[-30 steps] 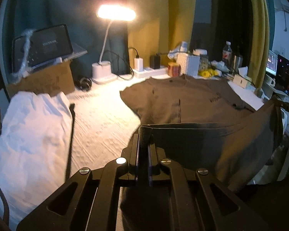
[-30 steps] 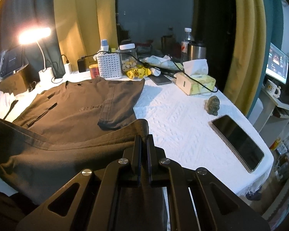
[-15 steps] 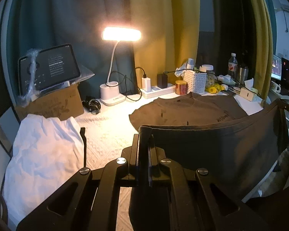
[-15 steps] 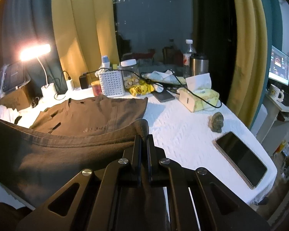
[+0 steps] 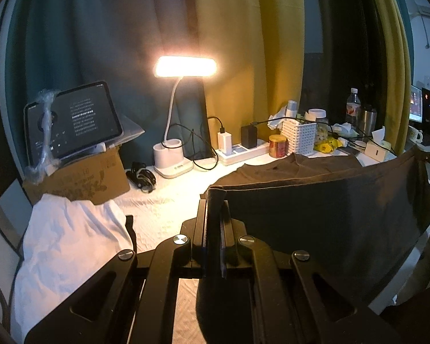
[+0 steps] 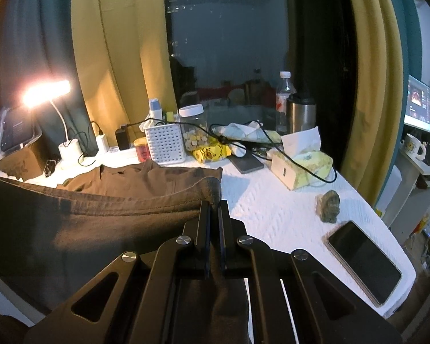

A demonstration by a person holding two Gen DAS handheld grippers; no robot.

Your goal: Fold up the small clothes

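- The left gripper (image 5: 213, 215) is pinched tight on one corner of the brown shirt (image 5: 315, 218), and the right gripper (image 6: 213, 206) is pinched just as tight on the opposite corner; the hem (image 6: 106, 197) runs taut between the two.
- Compared with a second ago, both grippers sit higher and further over the table: the held hem now stands as a raised curtain of cloth, where before it hung low near the table's front edge.
- More of the curtains and less of the tablecloth (image 6: 272, 200) fill each wrist view, which fits that lift.
- The far half of the shirt, collar end, still lies flat on the table, just in front of the white basket (image 6: 164, 146) and the red tin (image 5: 278, 146).
- In effect, the bottom half is being carried up and forward for a fold over the top half; the fold is started but not laid.
- The lower part of the lifted cloth is in deep shadow, so I cannot say for sure whether it has cleared the table edge completely.
- The white garment (image 5: 68, 246) waits untouched at the left, beside the cardboard box (image 5: 80, 177).
- The phone (image 6: 364, 261) and the stone (image 6: 328, 206) lie well apart from the shirt, out of the fold's path.
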